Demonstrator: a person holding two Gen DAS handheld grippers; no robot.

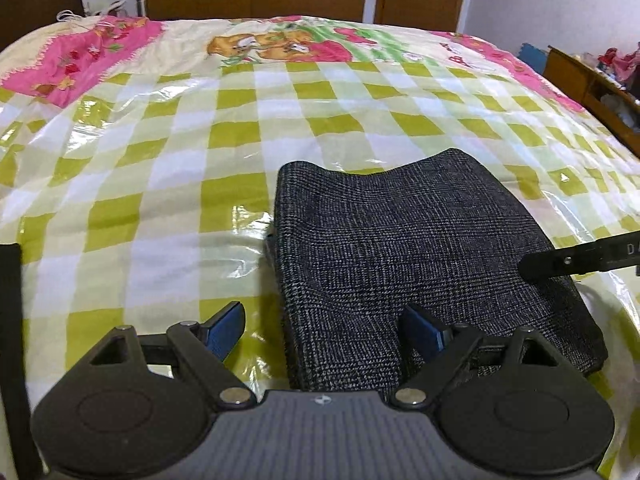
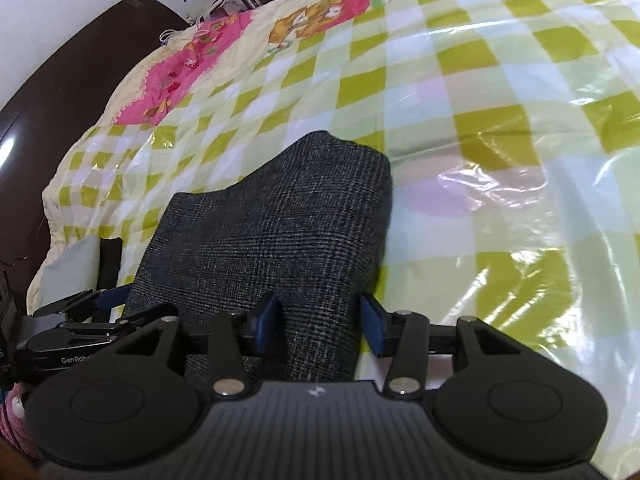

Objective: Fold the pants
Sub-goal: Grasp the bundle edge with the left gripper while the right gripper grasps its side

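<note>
While the pants (image 1: 420, 264) lie in a compact folded stack on the bed (image 1: 200, 152), both the left gripper (image 1: 324, 332) and right gripper (image 2: 322, 326) stand open beside them, gripping nothing; folding looks essentially finished.

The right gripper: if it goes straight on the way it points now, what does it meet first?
Most likely the folded dark grey checked pants: the open right gripper already straddles their near edge. Depth is unclear, so contact cannot be judged.
</note>
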